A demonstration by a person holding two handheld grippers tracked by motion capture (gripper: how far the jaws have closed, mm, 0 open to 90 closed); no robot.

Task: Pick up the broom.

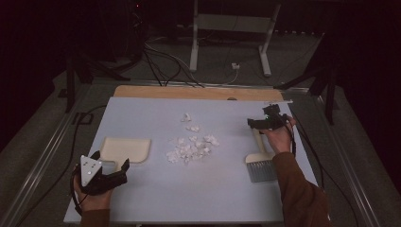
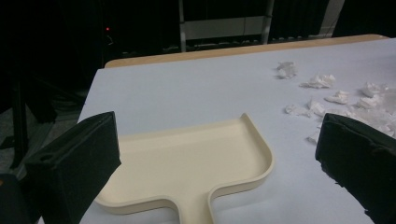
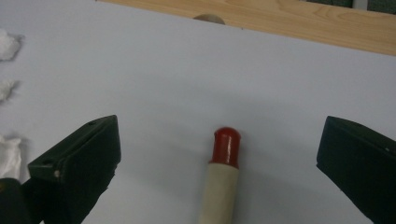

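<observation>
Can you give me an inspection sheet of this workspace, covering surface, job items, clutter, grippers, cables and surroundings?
Surface: pale blue sheet over a wooden table.
Job's things: cream dustpan lying flat at left; brush at right, bristles toward the person, red-tipped handle pointing away; white paper scraps scattered mid-sheet.
Clutter: nothing seen.
Grippers: left gripper open, by the dustpan's handle; right gripper open, over the brush handle, jaws either side of it without touching.
Cables: one trails from each gripper; more on the floor beyond the table.
Surroundings: dark room, white frame legs behind.
</observation>
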